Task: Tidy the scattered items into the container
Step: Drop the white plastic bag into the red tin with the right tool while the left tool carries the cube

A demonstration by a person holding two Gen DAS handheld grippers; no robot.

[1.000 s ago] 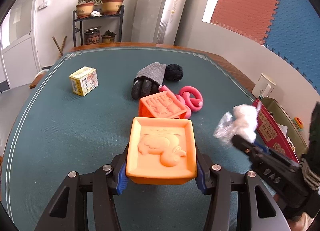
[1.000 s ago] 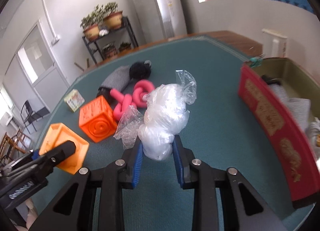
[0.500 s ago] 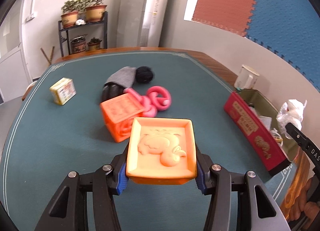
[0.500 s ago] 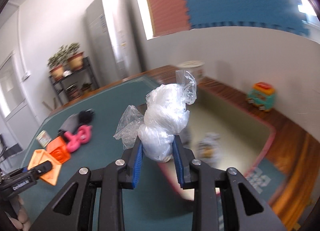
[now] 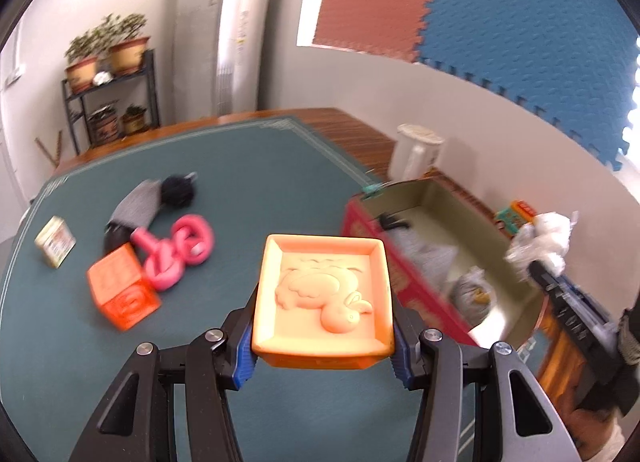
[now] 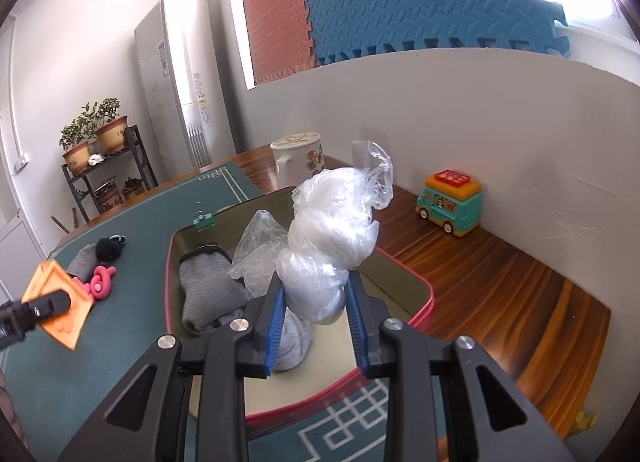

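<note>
My left gripper (image 5: 323, 336) is shut on an orange square mould (image 5: 323, 294) with a raised duck, held above the green table. It also shows in the right wrist view (image 6: 60, 308). My right gripper (image 6: 316, 326) is shut on a crumpled clear plastic bag (image 6: 332, 238), held over the red-walled box (image 6: 424, 298). The box (image 5: 360, 230) holds grey cloth (image 6: 208, 294). The right gripper with the bag (image 5: 540, 238) appears at the right of the left wrist view, above the box's far side.
On the table lie an orange cube (image 5: 122, 294), a pink ring toy (image 5: 180, 250), a grey-and-black glove (image 5: 140, 206), a black pompom (image 5: 178, 190) and a small yellow box (image 5: 54, 240). A white mug (image 6: 298, 160) and a toy bus (image 6: 450, 202) stand beyond the box.
Both grippers have swung right toward the box. The bag now hangs over the box's inside. The mould has come closer to the box's red wall.
</note>
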